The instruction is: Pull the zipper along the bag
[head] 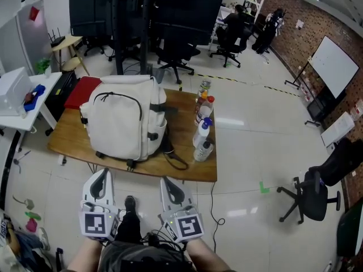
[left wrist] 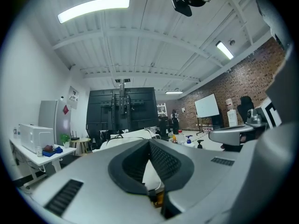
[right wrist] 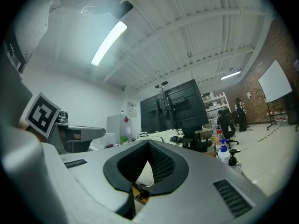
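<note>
Soft cloth bag (head: 122, 123) on a smooth wooden table (head: 187, 168)
The bag looks matt and cream. The floor (head: 249, 146) is shiny. The bottles (head: 202, 136) on the right look like plastic. The left gripper (head: 102, 175) and right gripper (head: 170, 184) are matt grey plastic with rough dark pads (left wrist: 163, 162).

Open floor (head: 140, 183) is lying between the table (head: 69, 139) and the left gripper (head: 102, 174) and right gripper (head: 170, 182). The bag (head: 122, 120) is filling the tabletop's middle, bottles (head: 202, 130) are crowding its right edge, and a strap (head: 177, 161) is trailing across the front.

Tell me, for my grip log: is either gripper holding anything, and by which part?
Nothing is held. Left gripper and right gripper are shut and empty, short of the white backpack.
</note>
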`<move>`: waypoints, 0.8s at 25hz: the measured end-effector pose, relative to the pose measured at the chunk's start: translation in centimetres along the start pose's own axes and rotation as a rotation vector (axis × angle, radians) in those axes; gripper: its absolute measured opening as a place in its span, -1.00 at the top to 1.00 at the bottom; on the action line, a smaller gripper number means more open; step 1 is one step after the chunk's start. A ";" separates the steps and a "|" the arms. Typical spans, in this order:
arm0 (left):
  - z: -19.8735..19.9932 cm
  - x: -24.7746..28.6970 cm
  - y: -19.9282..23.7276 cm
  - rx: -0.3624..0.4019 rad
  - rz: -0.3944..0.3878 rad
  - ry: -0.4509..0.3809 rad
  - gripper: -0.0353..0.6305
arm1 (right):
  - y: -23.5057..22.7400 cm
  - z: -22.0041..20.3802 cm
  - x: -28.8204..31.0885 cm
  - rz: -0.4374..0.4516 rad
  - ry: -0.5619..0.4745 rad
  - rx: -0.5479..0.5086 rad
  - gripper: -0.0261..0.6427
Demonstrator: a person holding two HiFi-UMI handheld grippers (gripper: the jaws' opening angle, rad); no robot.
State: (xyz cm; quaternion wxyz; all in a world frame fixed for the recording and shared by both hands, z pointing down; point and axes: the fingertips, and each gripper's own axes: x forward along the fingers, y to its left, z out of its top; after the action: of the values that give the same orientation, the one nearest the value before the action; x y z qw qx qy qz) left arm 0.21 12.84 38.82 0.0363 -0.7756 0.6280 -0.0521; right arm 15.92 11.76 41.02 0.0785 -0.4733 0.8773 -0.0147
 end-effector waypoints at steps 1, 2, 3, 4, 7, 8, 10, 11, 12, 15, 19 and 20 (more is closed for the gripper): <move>0.1 0.5 0.4 0.001 0.000 -0.010 0.85 | -0.2 0.1 0.5 -0.007 -0.005 -0.002 0.87; 0.3 1.1 0.9 -0.001 0.002 -0.020 0.85 | -0.4 0.3 1.0 -0.014 -0.012 -0.004 0.87; 0.4 1.6 1.4 -0.010 0.003 -0.027 0.85 | -0.6 0.6 1.6 -0.021 -0.019 -0.008 0.87; 0.5 2.2 1.9 -0.022 0.002 -0.032 0.85 | -0.7 0.8 2.3 -0.028 -0.025 -0.013 0.87; 0.8 4.6 3.7 -0.036 -0.001 -0.043 0.85 | -1.3 1.1 4.8 -0.039 -0.029 -0.038 0.87; 0.7 5.5 4.4 -0.032 -0.003 -0.048 0.85 | -1.6 0.9 5.9 -0.043 -0.024 -0.041 0.87; 0.5 7.4 5.7 -0.025 -0.013 -0.062 0.85 | -2.1 0.5 8.1 -0.052 -0.013 -0.040 0.87; 0.6 8.4 6.3 -0.026 -0.022 -0.069 0.85 | -2.2 0.3 9.2 -0.055 -0.010 -0.040 0.87; 0.6 9.4 6.9 -0.029 -0.030 -0.076 0.85 | -2.3 0.2 10.4 -0.055 -0.007 -0.043 0.87; 0.6 12.5 9.2 -0.033 -0.040 -0.082 0.85 | -2.5 0.1 14.3 -0.051 -0.011 -0.059 0.87; -0.2 16.8 12.2 -0.035 -0.046 -0.064 0.85 | -3.1 -0.2 19.5 -0.059 -0.022 -0.071 0.87; -0.7 17.8 12.8 -0.038 -0.047 -0.049 0.85 | -3.2 -0.3 20.7 -0.061 -0.022 -0.072 0.87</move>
State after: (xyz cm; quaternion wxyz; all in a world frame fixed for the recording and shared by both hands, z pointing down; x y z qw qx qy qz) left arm -8.67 -7.19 38.54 0.0356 -0.7916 0.6096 -0.0218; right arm 7.40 -7.24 39.09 0.0703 -0.5025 0.8615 0.0198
